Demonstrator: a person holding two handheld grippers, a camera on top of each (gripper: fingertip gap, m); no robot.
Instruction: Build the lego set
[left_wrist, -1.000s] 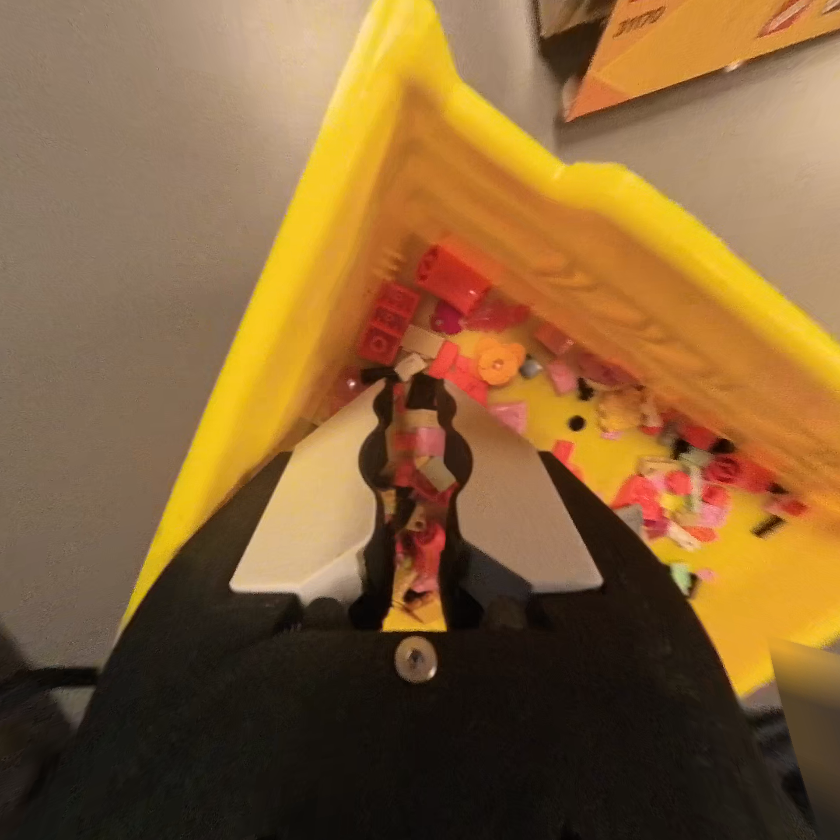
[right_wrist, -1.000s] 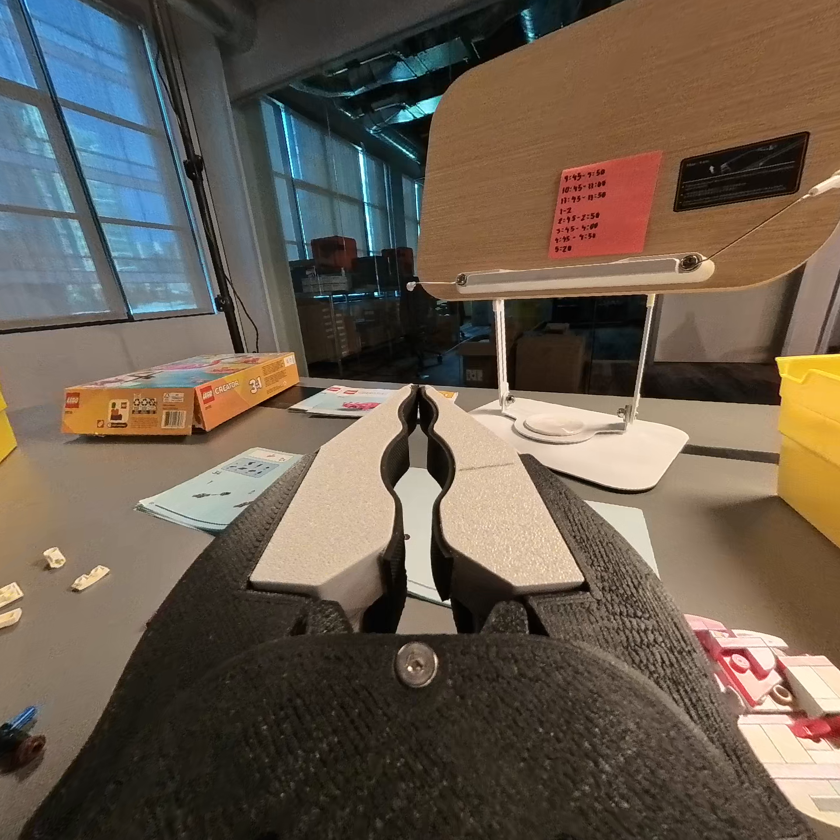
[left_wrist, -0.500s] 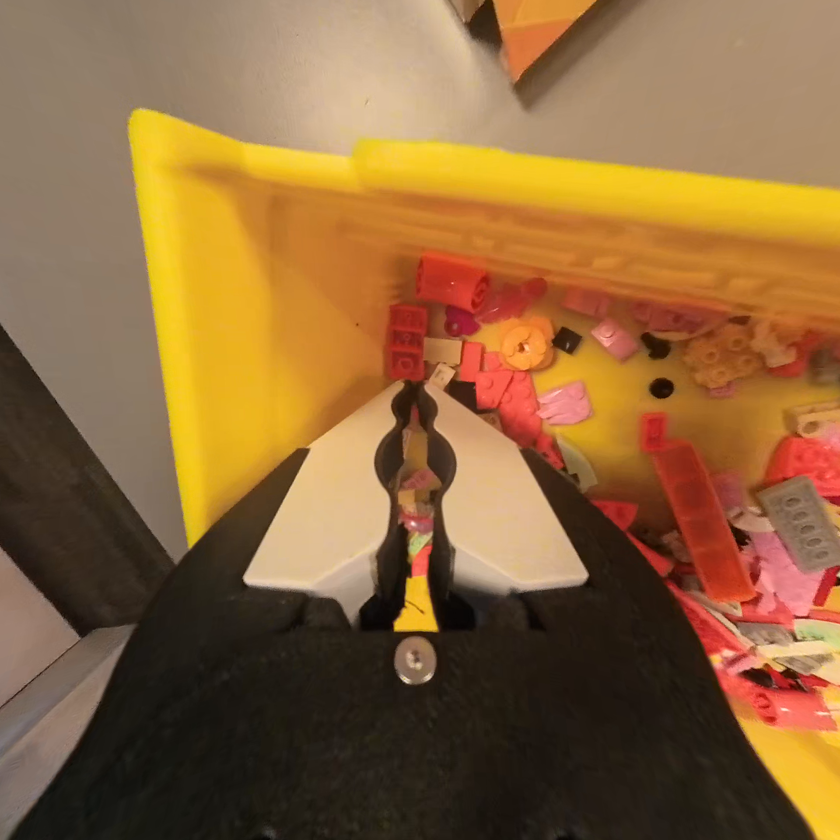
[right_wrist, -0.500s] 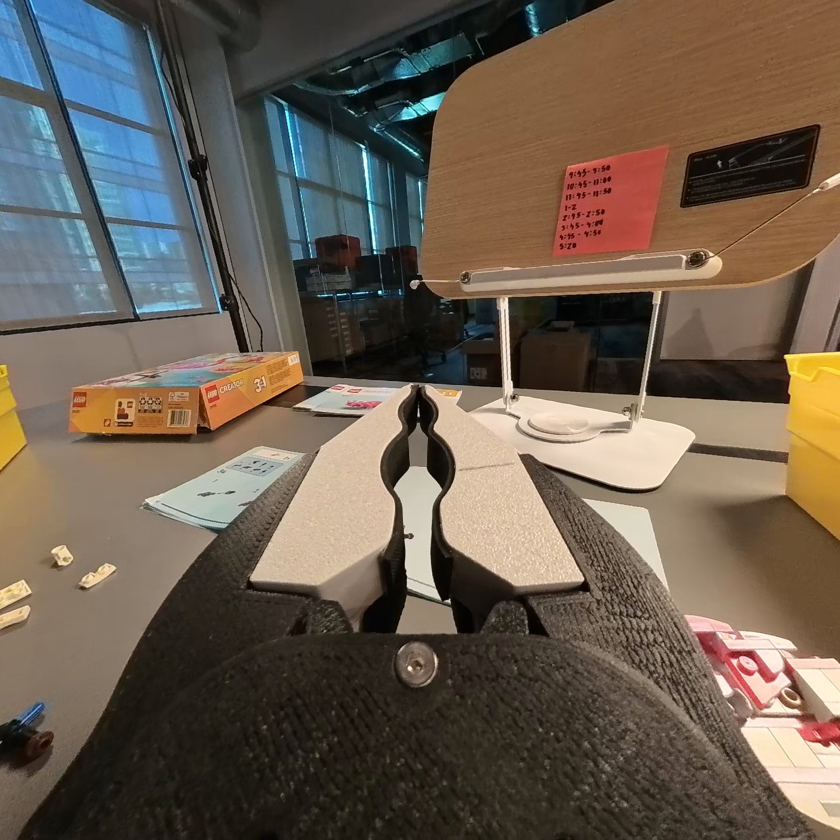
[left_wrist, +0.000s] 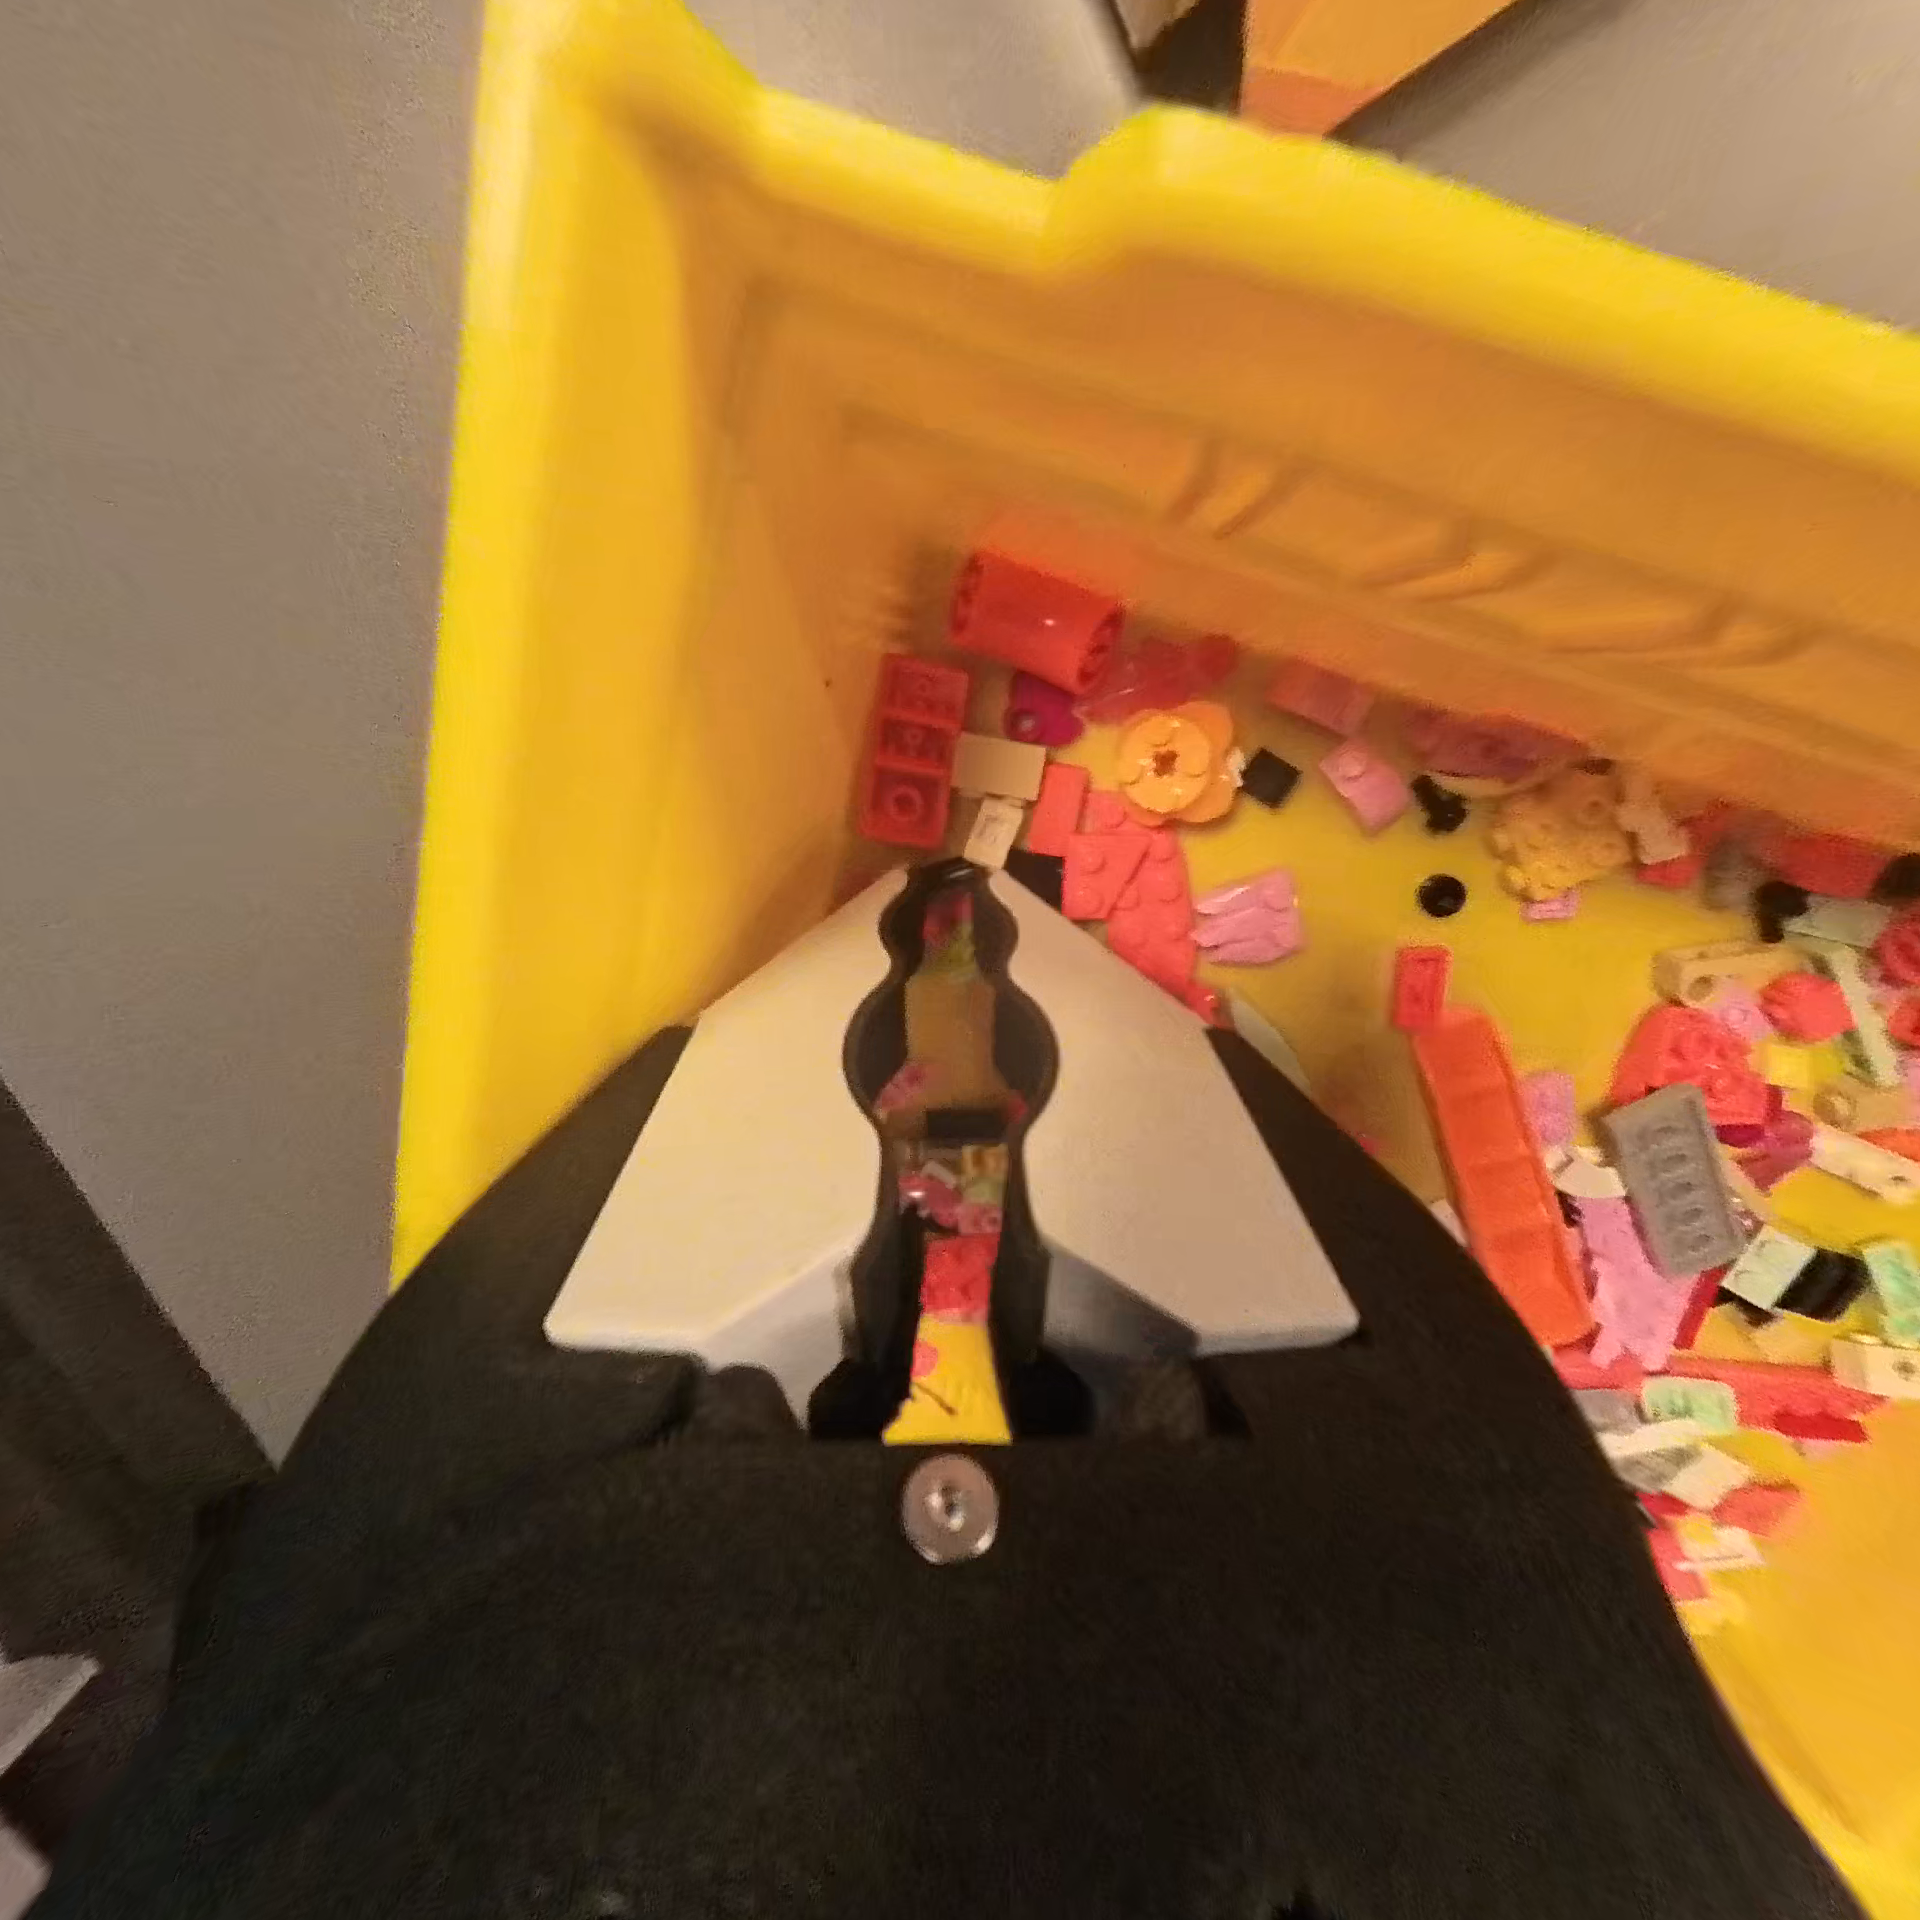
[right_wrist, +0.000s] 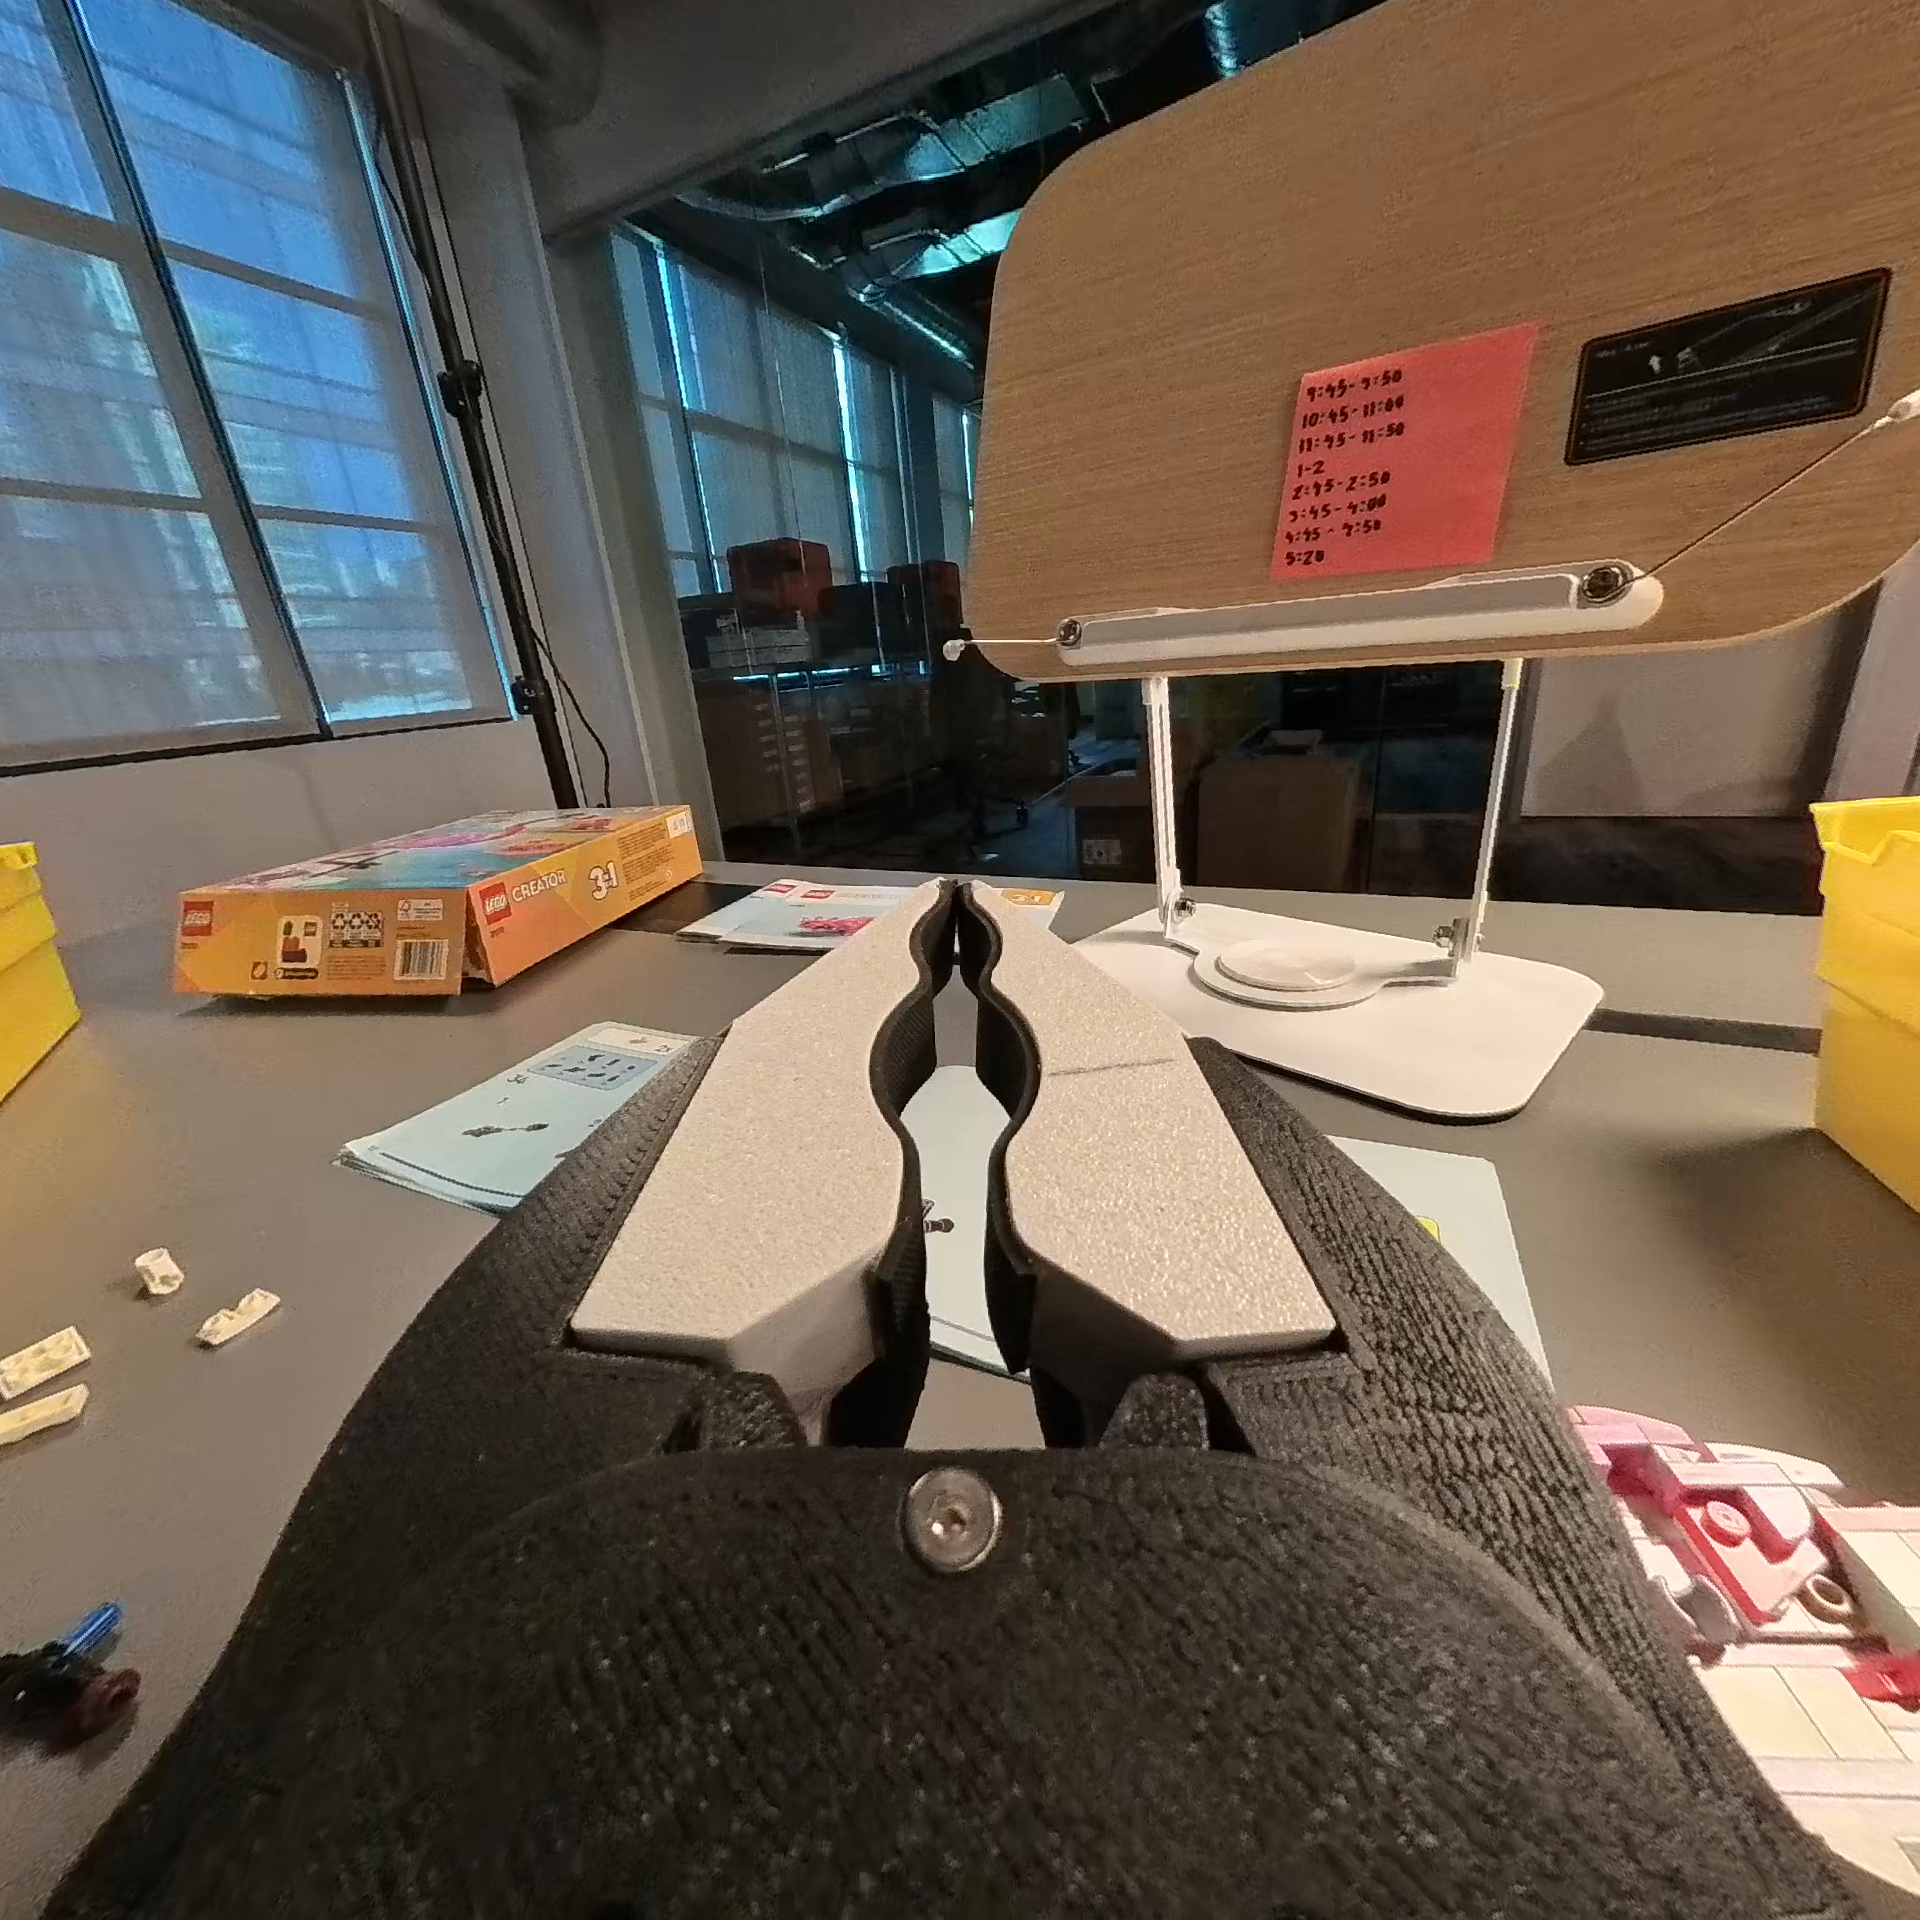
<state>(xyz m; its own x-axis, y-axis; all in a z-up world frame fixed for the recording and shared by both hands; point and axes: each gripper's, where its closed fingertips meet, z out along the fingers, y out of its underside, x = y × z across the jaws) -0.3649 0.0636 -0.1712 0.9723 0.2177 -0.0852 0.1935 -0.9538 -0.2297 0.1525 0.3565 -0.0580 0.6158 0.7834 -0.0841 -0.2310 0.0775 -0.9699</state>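
Note:
My left gripper (left_wrist: 951, 881) reaches into the near left corner of a yellow bin (left_wrist: 582, 520) that holds several loose red, pink and orange bricks. Its fingertips stand slightly apart, and a small glossy black piece (left_wrist: 948, 875) fills the gap between them, touching both. A small white piece (left_wrist: 995, 831) and a red studded brick (left_wrist: 912, 764) lie just beyond the tips. My right gripper (right_wrist: 956, 890) is shut and empty. It hovers over the grey table (right_wrist: 260, 1143), above a light blue instruction sheet (right_wrist: 520, 1117).
An orange flower piece (left_wrist: 1174, 764) and a long orange plate (left_wrist: 1496, 1164) lie in the bin. In the right wrist view there is an orange toy box (right_wrist: 436, 914), a wooden board on a white stand (right_wrist: 1351, 997), small white pieces (right_wrist: 239, 1317), a pink-white build (right_wrist: 1766, 1579) and yellow bins (right_wrist: 1870, 1018).
The left fingers narrowed, pressed together half a second ago, and now stand slightly apart with the black piece between them. The left view has swung around the bin corner. The right gripper has barely moved.

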